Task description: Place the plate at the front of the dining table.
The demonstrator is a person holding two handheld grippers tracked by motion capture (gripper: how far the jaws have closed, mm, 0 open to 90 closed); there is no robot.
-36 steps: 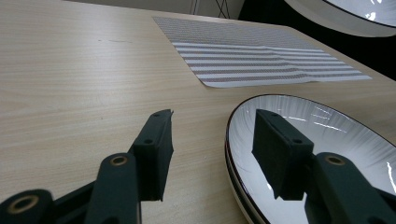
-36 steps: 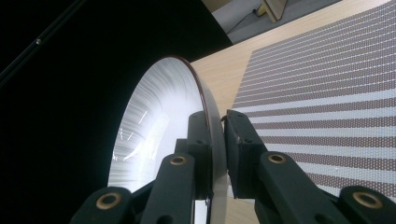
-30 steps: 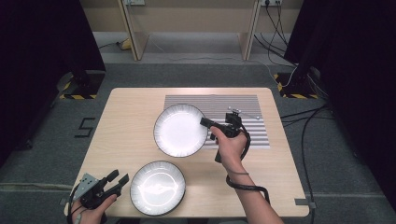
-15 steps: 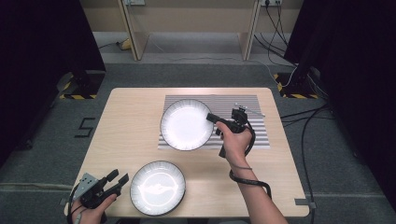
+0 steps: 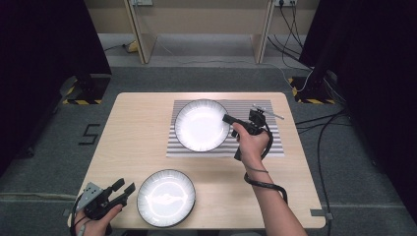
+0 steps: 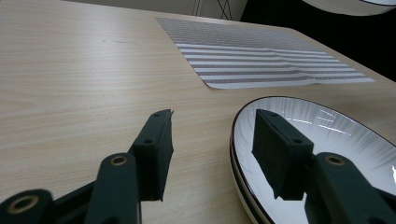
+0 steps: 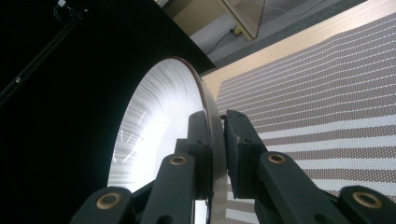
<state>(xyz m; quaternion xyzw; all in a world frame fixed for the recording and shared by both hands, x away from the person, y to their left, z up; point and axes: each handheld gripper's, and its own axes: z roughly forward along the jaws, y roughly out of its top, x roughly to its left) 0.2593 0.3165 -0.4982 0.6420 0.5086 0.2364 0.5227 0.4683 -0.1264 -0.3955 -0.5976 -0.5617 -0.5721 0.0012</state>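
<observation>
A white plate with a dark rim (image 5: 201, 125) hangs tilted over the striped placemat (image 5: 268, 145), and my right gripper (image 5: 227, 119) is shut on its right edge. In the right gripper view both jaws pinch the rim of this plate (image 7: 154, 126), the right gripper (image 7: 215, 133) seen close up. A second plate of the same kind (image 5: 166, 197) lies flat near the table's front edge. My left gripper (image 5: 124, 188) stands open just to its left, low over the wood. In the left gripper view the left gripper (image 6: 215, 130) holds nothing, and that plate (image 6: 336, 126) lies beside its right jaw.
The wooden table (image 5: 142, 132) has bare wood at the left and back left. The placemat (image 6: 261, 56) lies at the back right. Cables and dark stands (image 5: 314, 83) stand on the floor beyond the table's right corner.
My right gripper has carried the held plate to the right and farther back, more fully over the placemat. The left gripper and the front plate have not moved.
</observation>
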